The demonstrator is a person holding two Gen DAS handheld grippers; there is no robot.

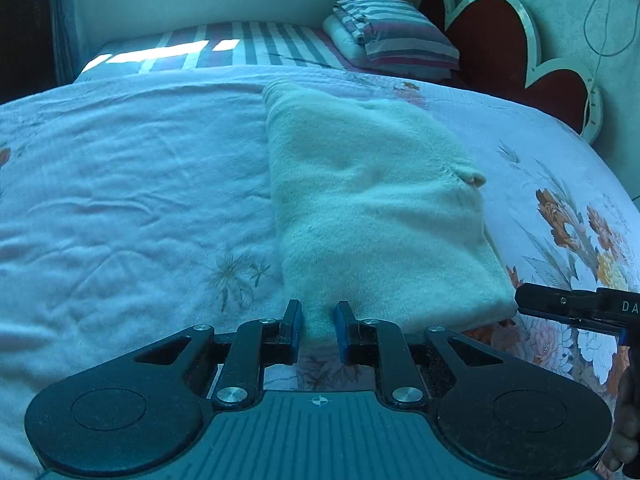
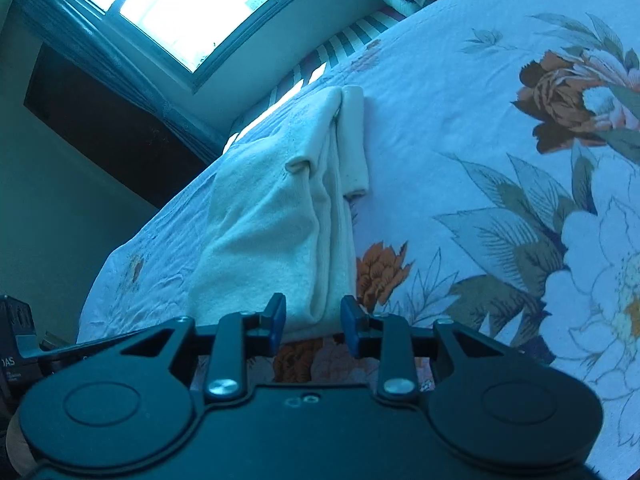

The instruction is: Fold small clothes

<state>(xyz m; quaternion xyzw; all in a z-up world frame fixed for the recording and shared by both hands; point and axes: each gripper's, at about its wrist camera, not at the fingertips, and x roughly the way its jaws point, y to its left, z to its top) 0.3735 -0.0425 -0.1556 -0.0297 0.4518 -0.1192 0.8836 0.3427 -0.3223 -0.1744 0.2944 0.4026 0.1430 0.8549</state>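
A cream knit garment (image 1: pixel 372 208) lies on the flowered bedspread (image 1: pixel 120 184), already folded lengthwise into a long narrow strip that runs away from the person toward the striped sheet (image 1: pixel 248 46) near the window. In the right wrist view one sleeve (image 2: pixel 354 140) lies doubled along the strip's right side, its cuff resting on the bedspread, and the layers on that side sit a little uneven rather than flush. The left gripper (image 1: pixel 318 328) is at the near end of the strip with its jaws spread a little; the hem edge shows between the blue pads (image 1: pixel 297 330), but the pads do not appear to press on it. The right gripper (image 2: pixel 313 322) is at the same near end, toward its right corner, its jaws likewise parted with the cloth edge between them and no visible pinch. So the side folds look done, and both grippers seem poised on the near edge rather than holding it. What is left, by my reading, is the crosswise fold: bringing the near end up over the far end, perhaps in two steps given the strip's length, then flattening the bundle. No other clothes show on the bed apart from the folded striped bedding (image 1: pixel 392 36) by the headboard (image 1: pixel 500 36).
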